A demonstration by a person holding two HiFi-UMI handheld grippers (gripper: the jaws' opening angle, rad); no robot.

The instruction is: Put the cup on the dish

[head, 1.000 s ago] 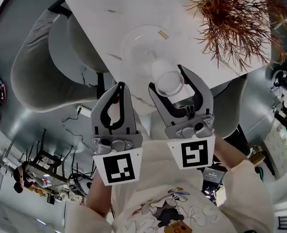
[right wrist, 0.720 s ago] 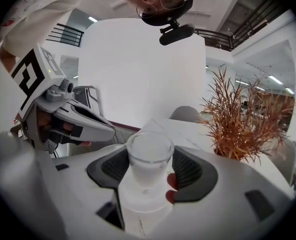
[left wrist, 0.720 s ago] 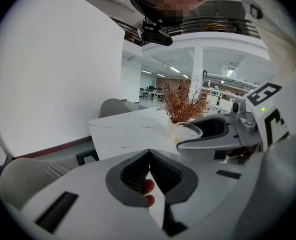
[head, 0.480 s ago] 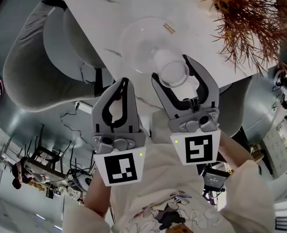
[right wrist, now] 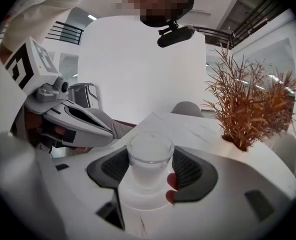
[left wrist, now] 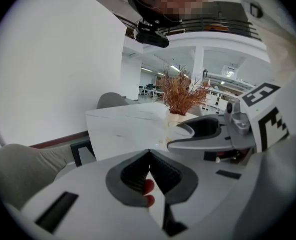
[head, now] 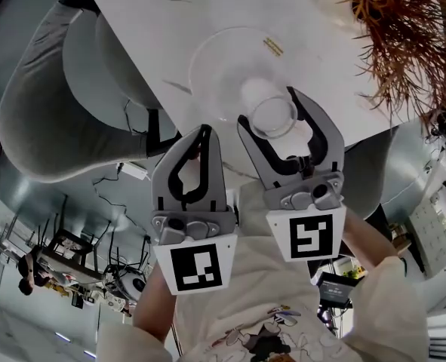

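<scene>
A small clear glass cup (head: 274, 117) stands upright between the pads of my right gripper (head: 271, 111), which is shut on it. The cup hangs over the near part of a clear glass dish (head: 207, 55) on the white table (head: 313, 13); whether it touches the dish cannot be told. In the right gripper view the cup (right wrist: 149, 156) fills the gap of the right gripper (right wrist: 150, 165). My left gripper (head: 203, 136) is beside it, off the table's near edge, shut with nothing in it; its tips meet in the left gripper view (left wrist: 149, 153).
A dried reddish-brown plant (head: 407, 36) in a white pot stands at the table's right, close to the dish. A grey chair (head: 49, 119) sits left of the table. The table's near edge (head: 170, 115) runs just beyond the left gripper.
My right gripper has carried the cup a little farther over the dish. The left gripper stays shut and has held its place beside it.
</scene>
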